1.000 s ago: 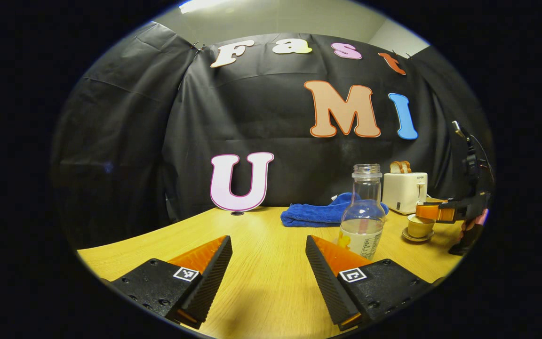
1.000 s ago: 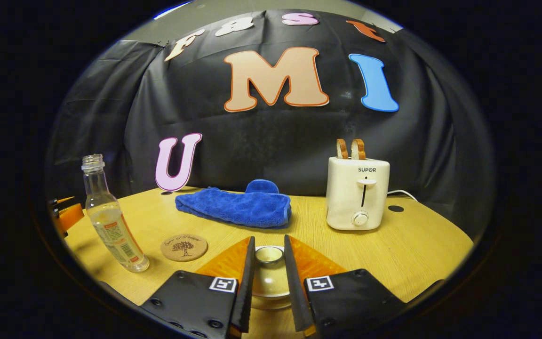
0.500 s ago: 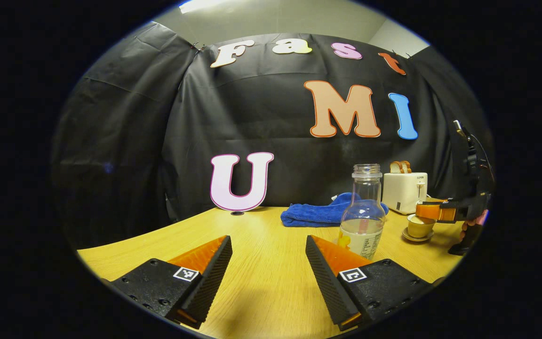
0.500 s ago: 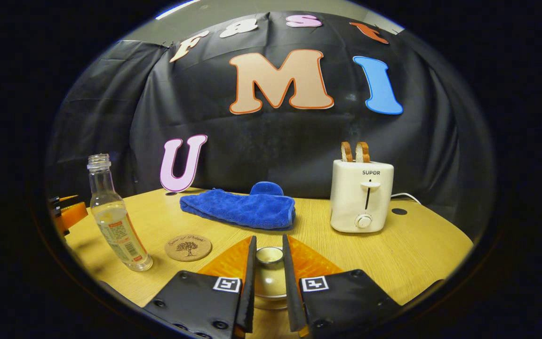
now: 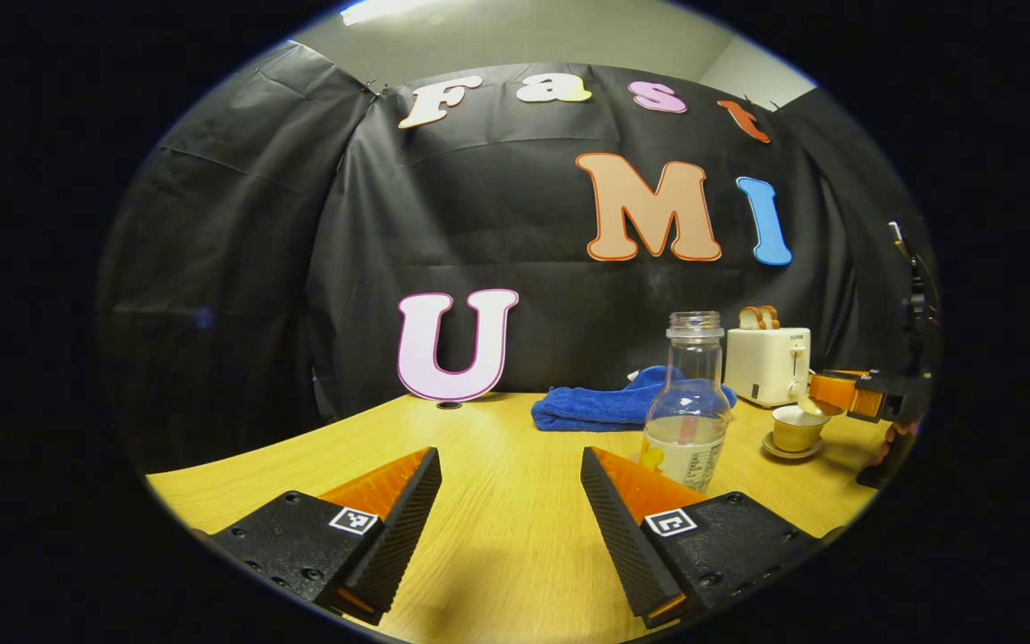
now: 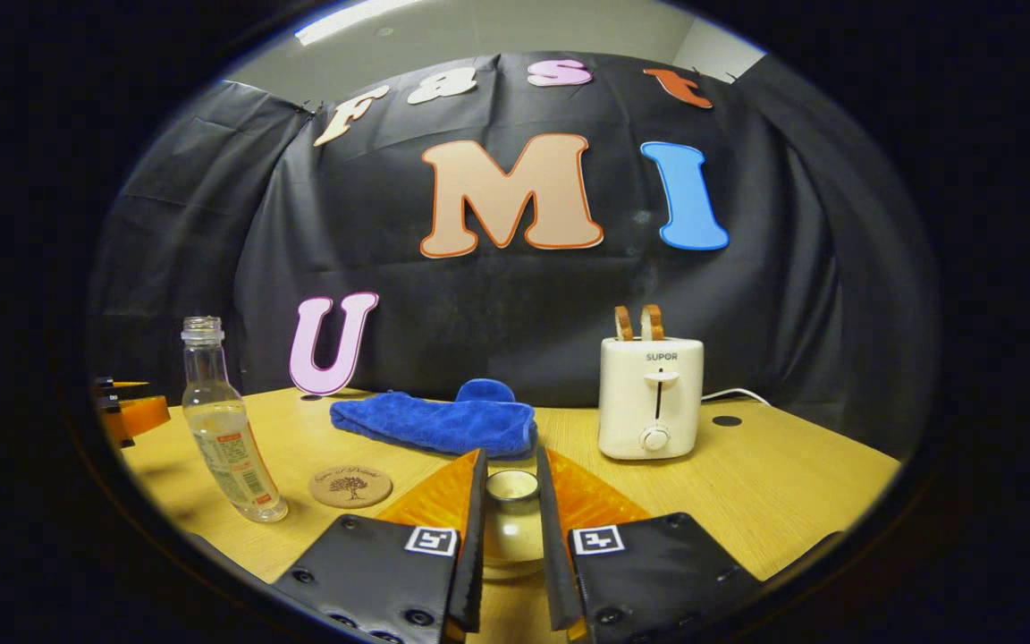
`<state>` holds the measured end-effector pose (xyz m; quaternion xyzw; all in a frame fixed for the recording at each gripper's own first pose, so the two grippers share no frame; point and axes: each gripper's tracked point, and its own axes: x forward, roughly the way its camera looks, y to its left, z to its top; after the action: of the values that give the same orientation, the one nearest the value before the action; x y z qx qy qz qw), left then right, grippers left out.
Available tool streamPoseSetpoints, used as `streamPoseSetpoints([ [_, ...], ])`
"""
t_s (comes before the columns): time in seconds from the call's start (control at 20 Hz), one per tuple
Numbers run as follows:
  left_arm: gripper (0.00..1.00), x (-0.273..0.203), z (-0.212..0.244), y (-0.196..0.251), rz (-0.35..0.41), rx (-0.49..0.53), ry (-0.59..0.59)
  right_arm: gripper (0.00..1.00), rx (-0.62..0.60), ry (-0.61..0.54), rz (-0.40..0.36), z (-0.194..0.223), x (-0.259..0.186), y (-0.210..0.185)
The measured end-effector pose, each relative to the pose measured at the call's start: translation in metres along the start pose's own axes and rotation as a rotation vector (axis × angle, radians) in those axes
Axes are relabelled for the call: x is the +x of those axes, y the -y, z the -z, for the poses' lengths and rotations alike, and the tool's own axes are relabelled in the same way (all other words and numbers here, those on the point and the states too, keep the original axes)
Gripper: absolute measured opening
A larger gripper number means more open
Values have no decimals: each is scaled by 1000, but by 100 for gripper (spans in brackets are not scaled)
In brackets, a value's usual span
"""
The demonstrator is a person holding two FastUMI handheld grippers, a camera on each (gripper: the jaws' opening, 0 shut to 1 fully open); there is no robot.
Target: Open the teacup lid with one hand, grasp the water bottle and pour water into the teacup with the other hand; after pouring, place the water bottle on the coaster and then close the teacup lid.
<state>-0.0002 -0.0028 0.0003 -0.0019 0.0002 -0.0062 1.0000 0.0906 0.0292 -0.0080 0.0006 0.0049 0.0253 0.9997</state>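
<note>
Item one, the right gripper (image 6: 510, 528): in the right gripper view we find its fingers (image 6: 476, 537) closed on the teacup lid (image 6: 511, 514), one on each side; in the left gripper view we see that gripper (image 5: 823, 398) holding the lid (image 5: 808, 405) tilted, just above and to the right of the teacup (image 5: 797, 429), which sits uncovered on its saucer (image 5: 790, 452) on the tabletop (image 5: 515, 501).

Item two, the left gripper (image 5: 510, 523): we record its fingers (image 5: 408, 519) spread wide apart with nothing between them, low over the tabletop.

Item three, the water bottle (image 5: 688, 413): uncapped, upright, partly filled, standing just beyond the left gripper's right finger; in the right gripper view we note the bottle (image 6: 224, 425) at the left, with the round cork coaster (image 6: 350, 487) just beside it.

Item four, behind these: a blue towel (image 6: 439, 419) lying folded; a white toaster (image 6: 650, 396) with two bread slices (image 6: 638, 322) standing in its slots.
</note>
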Motion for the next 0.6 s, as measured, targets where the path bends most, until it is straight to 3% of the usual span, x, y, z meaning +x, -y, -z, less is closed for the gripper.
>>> streamPoseSetpoints([
  [0.25,92,1,0,16,74,-2,2,33,-2,7,55,-1,-20,14],
  [0.6,92,-4,-1,59,279,-8,4,32,-5,14,144,-4,-55,39],
])
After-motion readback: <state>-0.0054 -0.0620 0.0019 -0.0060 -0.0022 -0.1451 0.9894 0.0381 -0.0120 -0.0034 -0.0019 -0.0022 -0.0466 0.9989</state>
